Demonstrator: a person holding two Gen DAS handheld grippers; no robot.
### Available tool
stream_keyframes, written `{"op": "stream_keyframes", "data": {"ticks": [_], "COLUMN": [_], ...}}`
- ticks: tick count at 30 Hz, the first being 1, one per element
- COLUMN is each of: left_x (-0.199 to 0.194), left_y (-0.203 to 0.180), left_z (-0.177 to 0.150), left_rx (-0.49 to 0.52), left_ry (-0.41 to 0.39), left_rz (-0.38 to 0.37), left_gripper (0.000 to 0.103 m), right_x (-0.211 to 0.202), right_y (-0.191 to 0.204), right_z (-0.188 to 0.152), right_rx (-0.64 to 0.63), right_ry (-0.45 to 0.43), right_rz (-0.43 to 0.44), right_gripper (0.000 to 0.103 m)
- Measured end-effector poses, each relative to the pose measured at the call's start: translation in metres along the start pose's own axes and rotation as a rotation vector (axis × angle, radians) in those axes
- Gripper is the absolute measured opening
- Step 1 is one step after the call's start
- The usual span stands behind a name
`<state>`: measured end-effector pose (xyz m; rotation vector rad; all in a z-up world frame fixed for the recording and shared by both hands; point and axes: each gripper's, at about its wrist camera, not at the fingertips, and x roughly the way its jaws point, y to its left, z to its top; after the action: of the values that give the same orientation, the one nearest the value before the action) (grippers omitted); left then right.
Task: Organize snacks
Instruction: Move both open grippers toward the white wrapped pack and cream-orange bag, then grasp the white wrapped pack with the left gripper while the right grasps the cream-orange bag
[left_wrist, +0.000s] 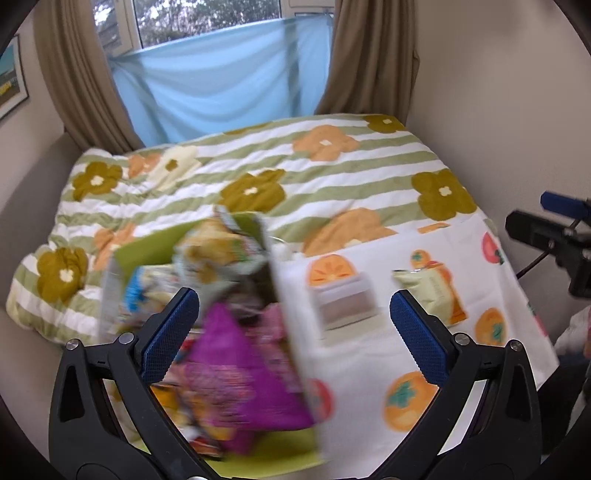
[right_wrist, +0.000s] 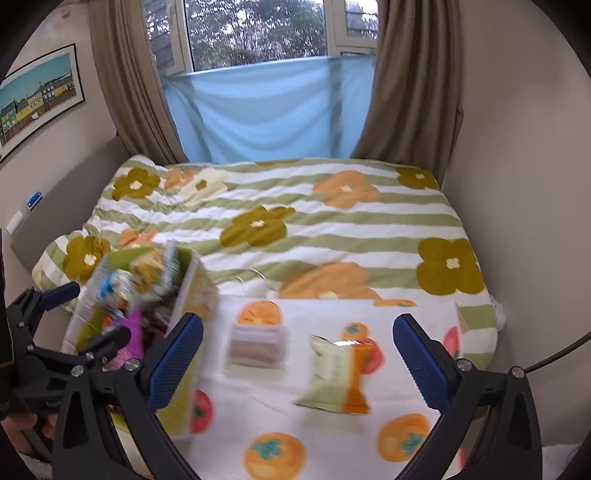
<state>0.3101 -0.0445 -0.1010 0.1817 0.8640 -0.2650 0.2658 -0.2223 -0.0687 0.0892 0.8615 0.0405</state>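
Left gripper jaws spread wide, empty, blue pads low in its own view on either side of the snack box. Right gripper also wide open and empty; the pale green snack packet lies between its fingers in frame, not touched.

Bed quilt, green-striped with flowers, fills the middle of both views. White fruit-print cloth covers the near part of it. Blue sheet hangs across the window between brown curtains, top centre.

Snack box, green-lined cardboard stuffed with packets, sits centre-left in the left view, blurred; a purple packet dominates its near side. Right view shows the same box at lower left, partly behind the left gripper's arm, plus a hand at the bottom left edge.

Pale green and orange snack packet lies flat on the cloth at lower centre-right, well apart from the box. Small translucent white pack lies between box and packet, blurred.

Only the right view shows the framed picture clearly, upper left. Only the left view shows the right gripper from the side, dark with a blue tip, at the right edge.
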Motion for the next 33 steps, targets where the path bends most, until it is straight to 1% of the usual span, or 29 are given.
{"op": "stream_keyframes", "data": {"ticks": [2,3,6,8,12,16,19,21,25,31,33], "left_x": [0.01,0.018,0.041,0.055,0.096,0.143,0.177,0.193,0.224,0.245,0.251], "left_y": [-0.018,-0.029,-0.052,-0.062,-0.078,-0.083,-0.083,-0.081,-0.077,-0.073,-0.07], "left_z": [0.003,0.004,0.007,0.008,0.007,0.003,-0.003,-0.006,-0.016,-0.025,-0.025], "left_rx": [-0.014,-0.028,-0.069,-0.092,-0.128,-0.156,-0.174,-0.192,-0.219,-0.216,-0.217], "left_ry": [0.026,0.042,0.09,0.117,0.21,0.306,0.365,0.389,0.435,0.481,0.492], "left_rz": [0.017,0.039,0.06,0.066,0.099,0.149,0.19,0.209,0.214,0.213,0.194], "left_gripper": [0.102,0.102,0.102,0.102,0.103,0.102,0.102,0.103,0.103,0.103,0.103], "right_x": [0.001,0.005,0.015,0.026,0.051,0.076,0.096,0.111,0.131,0.154,0.16], "right_y": [-0.022,-0.037,-0.06,-0.072,-0.09,-0.096,-0.094,-0.092,-0.085,-0.071,-0.069], "right_z": [-0.007,-0.009,-0.018,-0.025,-0.04,-0.055,-0.066,-0.075,-0.087,-0.093,-0.093], "right_rx": [0.01,0.018,0.025,0.005,0.003,-0.002,-0.003,-0.002,-0.003,-0.009,-0.004], "right_ry": [0.014,0.027,0.053,0.08,0.14,0.179,0.21,0.236,0.268,0.296,0.302], "right_rz": [0.015,0.022,0.04,0.038,0.076,0.085,0.107,0.122,0.142,0.162,0.157], "right_gripper": [0.103,0.103,0.103,0.103,0.103,0.103,0.103,0.103,0.103,0.103,0.103]}}
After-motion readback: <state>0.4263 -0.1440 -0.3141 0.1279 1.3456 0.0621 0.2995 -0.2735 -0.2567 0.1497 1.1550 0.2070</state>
